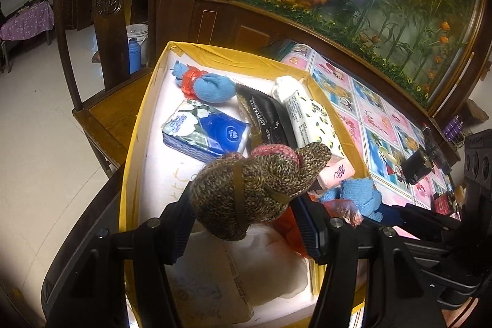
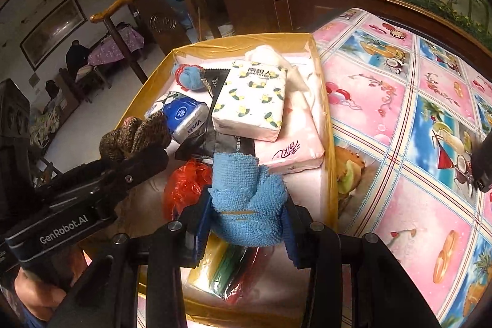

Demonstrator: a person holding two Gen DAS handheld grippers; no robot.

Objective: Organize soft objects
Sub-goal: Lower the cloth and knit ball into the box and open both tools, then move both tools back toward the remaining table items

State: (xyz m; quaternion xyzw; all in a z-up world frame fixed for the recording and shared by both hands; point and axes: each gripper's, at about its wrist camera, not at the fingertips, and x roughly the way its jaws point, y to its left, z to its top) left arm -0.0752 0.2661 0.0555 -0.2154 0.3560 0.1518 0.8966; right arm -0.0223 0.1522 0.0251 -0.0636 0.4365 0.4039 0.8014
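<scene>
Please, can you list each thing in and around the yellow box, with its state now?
left gripper: shut on the brown knitted bundle, held over the box.
right gripper: shut on the blue towel bundle, held over the box.
yellow box: open, no lid on it.
blue tissue pack: lying flat in the box.
lemon-print tissue pack: lying on top of the pink tissue pack.

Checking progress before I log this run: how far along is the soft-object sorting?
Nearly done. Already in the box: blue tissue pack, lemon-print pack, pink pack, another blue cloth bundle. In hand: left gripper holds the brown knit bundle, right gripper the blue towel bundle, both over the box. Left: release them.
</scene>
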